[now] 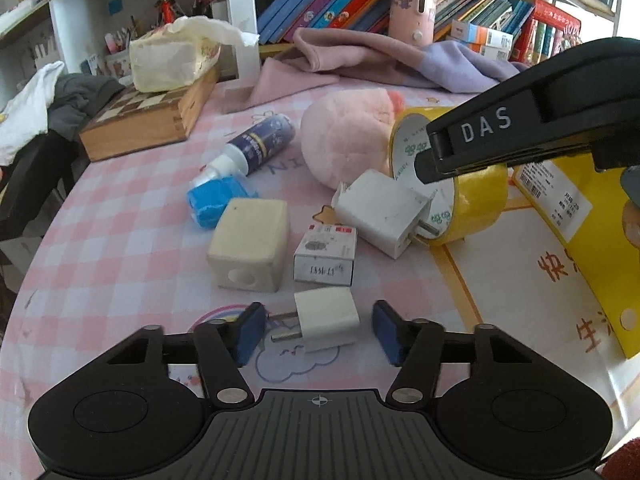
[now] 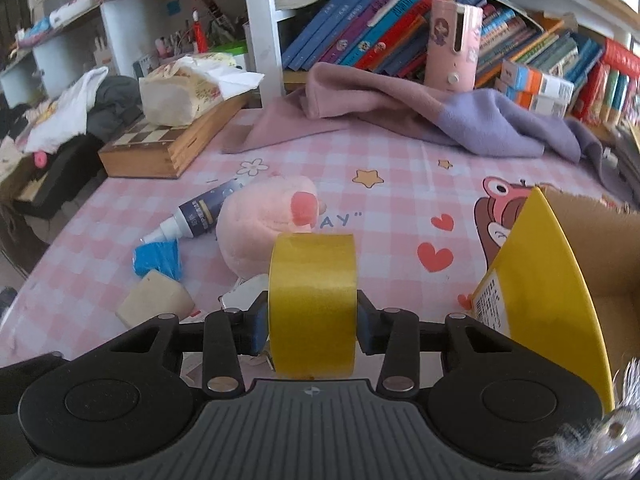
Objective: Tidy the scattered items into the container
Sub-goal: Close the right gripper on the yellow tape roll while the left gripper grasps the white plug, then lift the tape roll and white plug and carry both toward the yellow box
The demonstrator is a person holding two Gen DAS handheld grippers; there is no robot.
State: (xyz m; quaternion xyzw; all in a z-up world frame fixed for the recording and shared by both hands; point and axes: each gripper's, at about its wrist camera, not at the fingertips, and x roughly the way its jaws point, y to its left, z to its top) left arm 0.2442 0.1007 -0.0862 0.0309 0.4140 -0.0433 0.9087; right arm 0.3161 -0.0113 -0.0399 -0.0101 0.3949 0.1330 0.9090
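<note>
Between the left gripper [image 1: 318,330] pads lies a small white charger [image 1: 326,316], gaps showing either side: not yet gripped. Right gripper [image 2: 312,322] pads press both flanks of the upright yellow tape roll [image 2: 312,300]; held. Yellow cardboard box [image 2: 560,280] stands right of it. Advise centring the left pads on the charger's flat sides before lifting. Both grippers pitch steeply downward.

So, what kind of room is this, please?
Most likely a child's bedroom or study at home: a desk under a pink checked cartoon cover, a shelf of colourful books behind it, and a pink plush toy among the clutter.
</note>
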